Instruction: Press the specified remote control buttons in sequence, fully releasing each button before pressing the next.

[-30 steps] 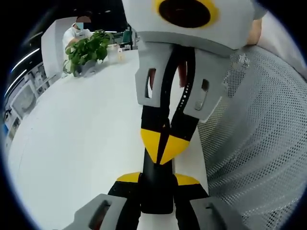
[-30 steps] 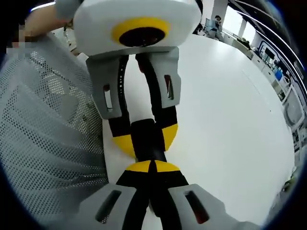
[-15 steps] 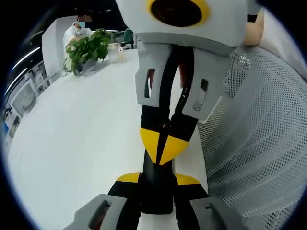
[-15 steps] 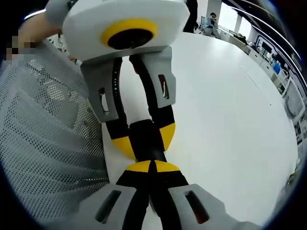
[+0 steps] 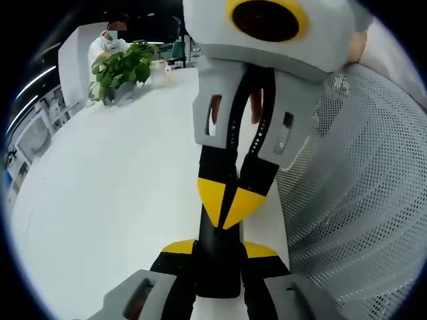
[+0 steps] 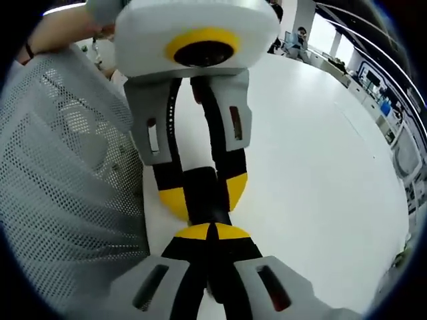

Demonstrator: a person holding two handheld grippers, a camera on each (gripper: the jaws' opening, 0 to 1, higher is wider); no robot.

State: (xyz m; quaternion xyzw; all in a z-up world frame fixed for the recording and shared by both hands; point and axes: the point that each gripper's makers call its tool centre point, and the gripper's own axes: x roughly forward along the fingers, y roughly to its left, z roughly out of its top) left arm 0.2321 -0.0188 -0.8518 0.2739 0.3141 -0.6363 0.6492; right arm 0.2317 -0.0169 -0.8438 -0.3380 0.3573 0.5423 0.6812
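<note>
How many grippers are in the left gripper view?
2. The left gripper rises from the bottom, holding the black remote control; the right gripper comes from the top, shut, tips at it.

bare white table (image 5: pixel 120 187), mesh chair (image 5: pixel 360 187) beside, plant (image 5: pixel 120 70) far

Matt white smooth table (image 5: pixel 120 173), remote (image 5: pixel 217 267) in smooth black plastic with a slight sheen, perforated grey mesh chair back (image 5: pixel 360 187), both grippers' shells matt grey plastic with yellow tips, leafy green plant (image 5: pixel 123 67).
</note>
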